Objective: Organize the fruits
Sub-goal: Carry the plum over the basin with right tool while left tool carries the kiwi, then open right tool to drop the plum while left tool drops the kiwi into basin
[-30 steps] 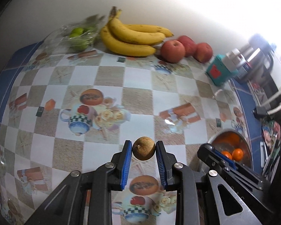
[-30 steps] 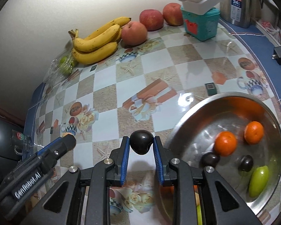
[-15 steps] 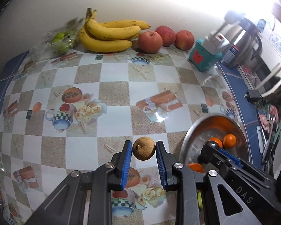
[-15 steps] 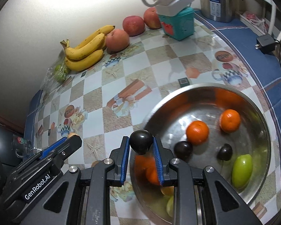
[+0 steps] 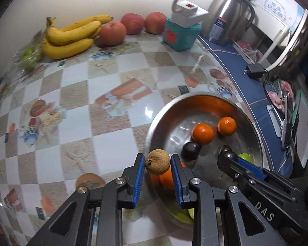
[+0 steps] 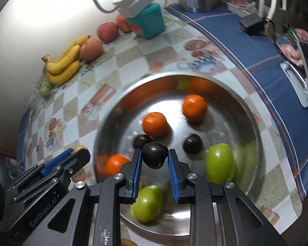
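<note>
Shiny steel fills much more of both views now: the big metal bowl was off to the side a second ago, and both tools have slid across the table toward it.

The left tool is squeezed tight on a small round brown fruit, maybe a longan. In its own view that fruit now hangs right at the near rim of the bowl, not over the checked cloth as before.

The right tool is squeezed tight on a dark plum. It hangs over the inside of the bowl, above two more dark plums, three oranges and two green fruits that already lie there.

Neither fruit has been let go yet. I think the plum is in a good spot to drop. The brown fruit looks like it needs to go a little farther in, or it could hit the rim and roll away.

Bananas, apples and a bag of green fruit wait by the wall, so the job looks far from done.
</note>
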`<state>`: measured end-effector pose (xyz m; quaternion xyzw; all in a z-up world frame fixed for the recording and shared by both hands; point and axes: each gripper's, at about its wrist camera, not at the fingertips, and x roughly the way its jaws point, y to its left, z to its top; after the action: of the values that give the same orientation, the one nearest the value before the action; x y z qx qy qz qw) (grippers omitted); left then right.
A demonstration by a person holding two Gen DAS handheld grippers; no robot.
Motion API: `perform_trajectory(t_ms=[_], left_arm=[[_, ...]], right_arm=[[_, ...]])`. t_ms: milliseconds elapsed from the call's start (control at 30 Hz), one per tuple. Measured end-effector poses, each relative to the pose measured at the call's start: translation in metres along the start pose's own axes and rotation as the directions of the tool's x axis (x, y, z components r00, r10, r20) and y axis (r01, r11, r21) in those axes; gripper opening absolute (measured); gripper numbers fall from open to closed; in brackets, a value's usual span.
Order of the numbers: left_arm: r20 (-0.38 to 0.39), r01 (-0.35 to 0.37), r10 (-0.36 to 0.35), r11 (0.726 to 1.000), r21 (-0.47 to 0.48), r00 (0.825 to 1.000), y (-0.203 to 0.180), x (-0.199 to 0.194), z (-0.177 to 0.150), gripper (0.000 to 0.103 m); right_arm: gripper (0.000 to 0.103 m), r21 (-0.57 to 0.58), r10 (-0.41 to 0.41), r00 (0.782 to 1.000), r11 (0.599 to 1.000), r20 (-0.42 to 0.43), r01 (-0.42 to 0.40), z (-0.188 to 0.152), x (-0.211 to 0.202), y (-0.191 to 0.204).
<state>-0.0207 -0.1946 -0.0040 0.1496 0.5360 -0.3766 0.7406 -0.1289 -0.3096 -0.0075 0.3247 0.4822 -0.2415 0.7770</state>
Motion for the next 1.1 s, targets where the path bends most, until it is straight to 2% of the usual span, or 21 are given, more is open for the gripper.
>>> perform_trajectory(t_ms=[267, 433, 733, 900, 967, 1100], left_arm=[[0.01, 0.009, -0.009, 1.0, 0.023, 1.0, -0.012, 0.016, 0.003, 0.028], [-0.014, -0.001, 0.001, 1.0, 0.027, 1.0, -0.014, 0.027, 0.002, 0.029], [-0.018, 0.001, -0.001, 1.0, 0.017, 1.0, -0.012, 0.026, 0.001, 0.03], [-0.024, 0.007, -0.007, 1.0, -0.001, 1.0, -0.009, 0.024, 0.001, 0.04], [-0.02, 0.008, -0.008, 1.0, -0.004, 1.0, -0.008, 0.021, 0.001, 0.04], [-0.001, -0.002, 0.002, 1.0, -0.019, 1.0, -0.003, 0.011, 0.003, 0.042]], right_arm=[[0.027, 0.008, -0.016, 0.999, 1.0, -0.043, 0.017, -0.006, 0.009, -0.01], [0.027, -0.002, -0.025, 0.998, 1.0, -0.065, 0.025, -0.007, 0.015, -0.008], [0.027, -0.005, -0.042, 0.995, 0.999, -0.091, 0.042, -0.009, 0.022, -0.01], [0.027, -0.007, -0.047, 0.994, 0.999, -0.096, 0.046, -0.007, 0.024, -0.008], [0.028, -0.003, -0.048, 0.994, 0.999, -0.096, 0.048, -0.007, 0.025, -0.008], [0.037, -0.001, -0.045, 0.996, 0.999, -0.078, 0.046, -0.005, 0.021, -0.009]])
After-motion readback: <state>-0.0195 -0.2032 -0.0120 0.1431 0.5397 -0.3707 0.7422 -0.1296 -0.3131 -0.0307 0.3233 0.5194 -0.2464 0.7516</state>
